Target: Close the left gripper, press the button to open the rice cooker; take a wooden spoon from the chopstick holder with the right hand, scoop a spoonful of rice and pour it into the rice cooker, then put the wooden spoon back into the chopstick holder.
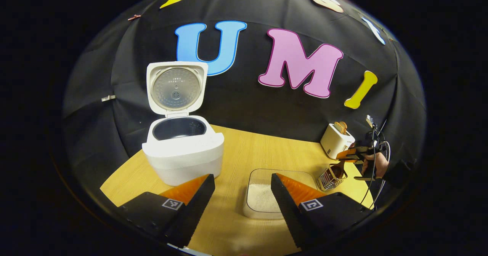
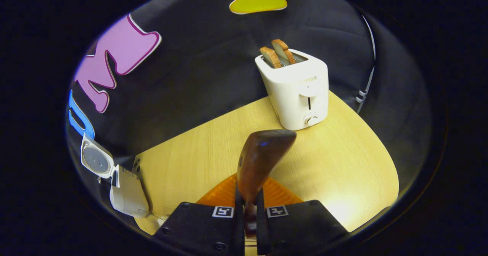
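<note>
The white rice cooker stands at the table's left with its lid raised and its dark inner pot showing. In front of it my left gripper hangs open above the table, holding nothing. Between its fingers lies a clear tray of rice. At the far right a hand holds my right gripper just above the wire chopstick holder. In the right gripper view that gripper is shut on the dark wooden spoon, whose broad end sticks out past the fingers.
A white toaster with two slices of toast stands at the back right of the wooden table, beyond the spoon; it also stands behind the holder. The open rice cooker sits low at the left edge.
</note>
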A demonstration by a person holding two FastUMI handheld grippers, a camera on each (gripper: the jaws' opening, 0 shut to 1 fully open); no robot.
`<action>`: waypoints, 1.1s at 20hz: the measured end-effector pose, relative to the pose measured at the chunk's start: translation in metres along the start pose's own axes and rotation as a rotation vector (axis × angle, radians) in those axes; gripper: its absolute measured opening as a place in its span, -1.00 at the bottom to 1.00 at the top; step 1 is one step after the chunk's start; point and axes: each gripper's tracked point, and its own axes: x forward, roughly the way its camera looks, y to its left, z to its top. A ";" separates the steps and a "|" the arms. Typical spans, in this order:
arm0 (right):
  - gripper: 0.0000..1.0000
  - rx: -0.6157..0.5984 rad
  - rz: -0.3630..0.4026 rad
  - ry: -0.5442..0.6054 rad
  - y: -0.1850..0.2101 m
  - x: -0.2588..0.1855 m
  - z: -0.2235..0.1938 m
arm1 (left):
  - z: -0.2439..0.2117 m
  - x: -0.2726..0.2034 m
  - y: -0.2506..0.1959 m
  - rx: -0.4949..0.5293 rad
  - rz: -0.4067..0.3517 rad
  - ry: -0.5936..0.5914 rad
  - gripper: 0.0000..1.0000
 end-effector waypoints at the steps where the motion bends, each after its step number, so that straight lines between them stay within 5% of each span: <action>1: -0.67 0.004 -0.005 -0.021 0.002 -0.007 0.006 | 0.003 0.000 0.002 0.001 -0.009 -0.005 0.92; 10: -0.67 0.002 0.005 -0.172 0.056 -0.091 0.038 | 0.030 0.006 0.033 0.026 -0.091 -0.057 0.92; 22: -0.67 -0.086 0.147 -0.160 0.195 -0.122 -0.052 | 0.033 0.022 0.084 0.045 -0.213 -0.028 0.91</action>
